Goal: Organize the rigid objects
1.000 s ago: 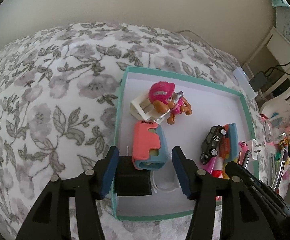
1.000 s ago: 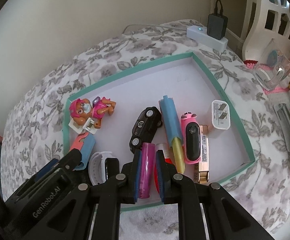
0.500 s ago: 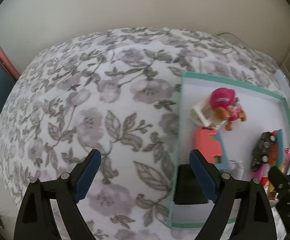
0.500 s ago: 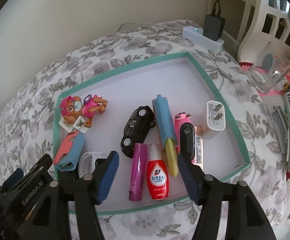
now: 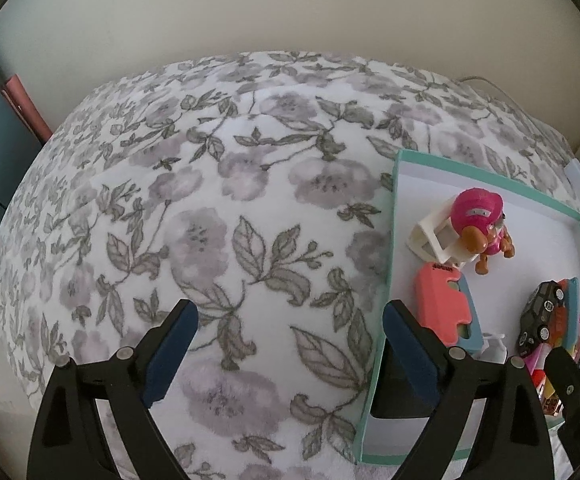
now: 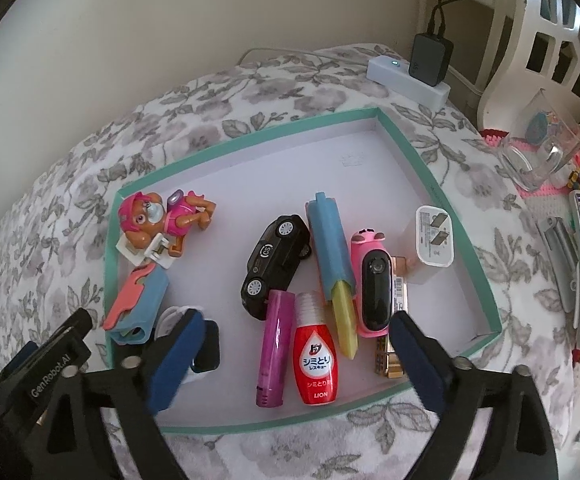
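Both of my grippers are standing wide, having just been opening, and nothing is pressing against either pair of pads. I am holding my right gripper (image 6: 291, 354) over the near end of the teal tray (image 6: 441, 184), above the magenta tube (image 6: 274, 344) and red bottle (image 6: 317, 356) lying side by side. My left gripper (image 5: 290, 342) is hovering over the floral blanket (image 5: 218, 184), just beside the tray.

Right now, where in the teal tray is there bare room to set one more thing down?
The far half of the teal tray is bare, behind the toy dog, black car and white charger. The near edge is crowded around the red bottle and magenta tube.
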Demonstrator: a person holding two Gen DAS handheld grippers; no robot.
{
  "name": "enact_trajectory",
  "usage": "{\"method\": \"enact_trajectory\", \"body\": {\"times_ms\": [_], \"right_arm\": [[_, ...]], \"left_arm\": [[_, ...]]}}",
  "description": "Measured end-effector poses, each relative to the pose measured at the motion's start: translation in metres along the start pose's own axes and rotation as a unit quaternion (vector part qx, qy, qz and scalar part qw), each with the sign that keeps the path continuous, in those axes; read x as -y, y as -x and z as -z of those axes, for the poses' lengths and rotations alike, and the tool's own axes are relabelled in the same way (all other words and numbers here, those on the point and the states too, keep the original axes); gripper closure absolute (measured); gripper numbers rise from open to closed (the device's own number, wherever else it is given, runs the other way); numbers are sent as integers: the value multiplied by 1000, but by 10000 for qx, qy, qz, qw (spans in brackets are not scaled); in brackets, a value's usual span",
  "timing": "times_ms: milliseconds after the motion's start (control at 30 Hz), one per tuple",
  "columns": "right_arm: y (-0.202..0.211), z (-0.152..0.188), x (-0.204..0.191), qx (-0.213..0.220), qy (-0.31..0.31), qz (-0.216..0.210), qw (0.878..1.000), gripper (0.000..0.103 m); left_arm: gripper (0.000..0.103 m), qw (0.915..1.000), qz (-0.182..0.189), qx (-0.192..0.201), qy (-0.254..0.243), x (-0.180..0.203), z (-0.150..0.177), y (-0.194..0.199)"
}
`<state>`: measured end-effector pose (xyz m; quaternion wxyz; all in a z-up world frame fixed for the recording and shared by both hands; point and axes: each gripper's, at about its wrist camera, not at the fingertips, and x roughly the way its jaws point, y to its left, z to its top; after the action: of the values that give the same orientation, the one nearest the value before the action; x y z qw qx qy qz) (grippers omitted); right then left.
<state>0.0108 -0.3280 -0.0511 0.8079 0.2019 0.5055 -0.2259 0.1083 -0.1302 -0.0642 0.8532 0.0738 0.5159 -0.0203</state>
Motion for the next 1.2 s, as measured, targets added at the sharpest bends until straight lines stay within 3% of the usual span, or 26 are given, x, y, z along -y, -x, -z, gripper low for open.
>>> {"method": "enact_trajectory", "body": {"times_ms": [133, 633, 1200], "right_arm": [[0, 0, -1, 24, 19, 1, 10000, 0], [-3, 5, -1, -45, 73, 26, 10000, 0], [25, 44, -3, 269, 284, -28, 9992, 0]], "left_arm": [[0, 10000, 24, 24, 28, -1, -1, -1], [0, 9999, -56, -42, 85, -8, 5, -2], [0, 9980, -452, 408, -136, -22, 45, 33]]}}
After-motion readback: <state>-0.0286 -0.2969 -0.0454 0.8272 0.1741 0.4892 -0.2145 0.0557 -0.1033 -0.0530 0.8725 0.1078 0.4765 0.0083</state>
